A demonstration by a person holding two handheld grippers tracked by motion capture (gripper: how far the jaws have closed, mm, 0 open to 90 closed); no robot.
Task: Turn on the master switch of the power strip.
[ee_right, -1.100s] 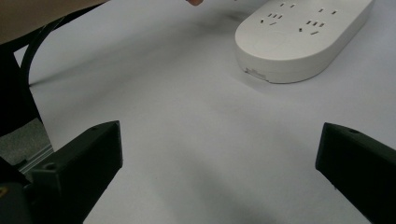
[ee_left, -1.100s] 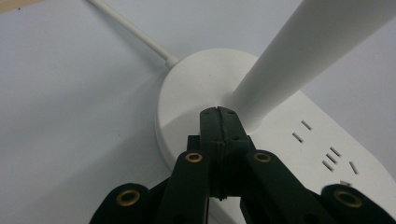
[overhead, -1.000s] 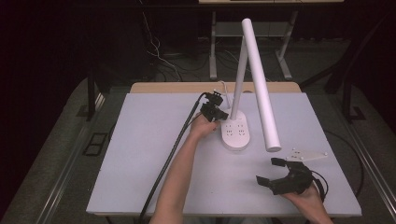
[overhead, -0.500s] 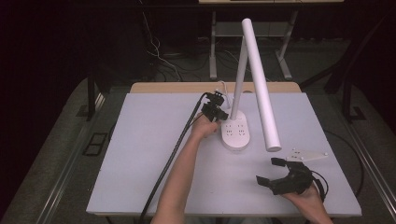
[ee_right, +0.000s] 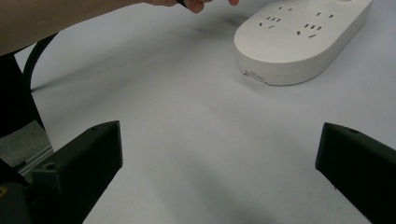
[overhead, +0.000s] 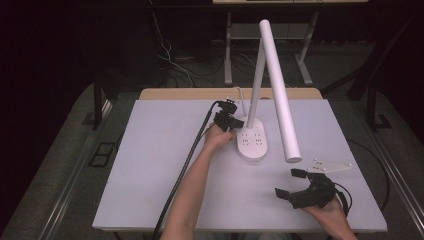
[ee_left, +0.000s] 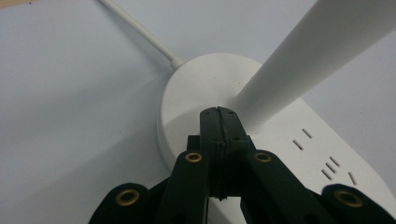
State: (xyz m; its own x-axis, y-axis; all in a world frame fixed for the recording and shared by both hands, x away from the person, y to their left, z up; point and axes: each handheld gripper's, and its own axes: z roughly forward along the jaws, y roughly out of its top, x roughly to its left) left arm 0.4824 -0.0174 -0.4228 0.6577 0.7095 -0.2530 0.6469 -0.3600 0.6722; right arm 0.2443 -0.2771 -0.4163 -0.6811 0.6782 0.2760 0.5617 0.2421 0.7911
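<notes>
1. Lamp (overhead: pixel 260 100): a white desk lamp stands toward the far middle of the grey table (overhead: pixel 160 165). Its oval base (overhead: pixel 254 142) lies flat on the tabletop and carries rows of socket slots on its top face.
2. Lamp structure: a slim white post (overhead: pixel 255 85) rises from the far end of the base, tilted slightly. From its top a long white light bar (overhead: pixel 280 95) slopes down toward the near right, its free end hanging above the table just right of the base.
3. Power cord (ee_left: pixel 140 30): a white cord leaves the far end of the base and runs across the table surface, as seen in the left gripper view.
4. Left gripper (overhead: pixel 239 124): the jaws are pressed fully together with nothing between them. In the left gripper view the joined tips (ee_left: pixel 219 116) sit on the top face of the base, right at the foot of the post. Whether they press down cannot be determined.
5. Left hand (overhead: pixel 217 137): it holds the gripper body just left of the base; a black cable (overhead: pixel 185 170) trails along the forearm to the near table edge.
6. Right gripper (overhead: pixel 292 182): it sits at the near right of the table, well apart from the lamp. Its jaws are spread wide and empty, directed toward the base.
7. Right gripper view: the two black fingers (ee_right: pixel 79 158) frame bare tabletop, with the base (ee_right: pixel 299 39) beyond them.
</notes>
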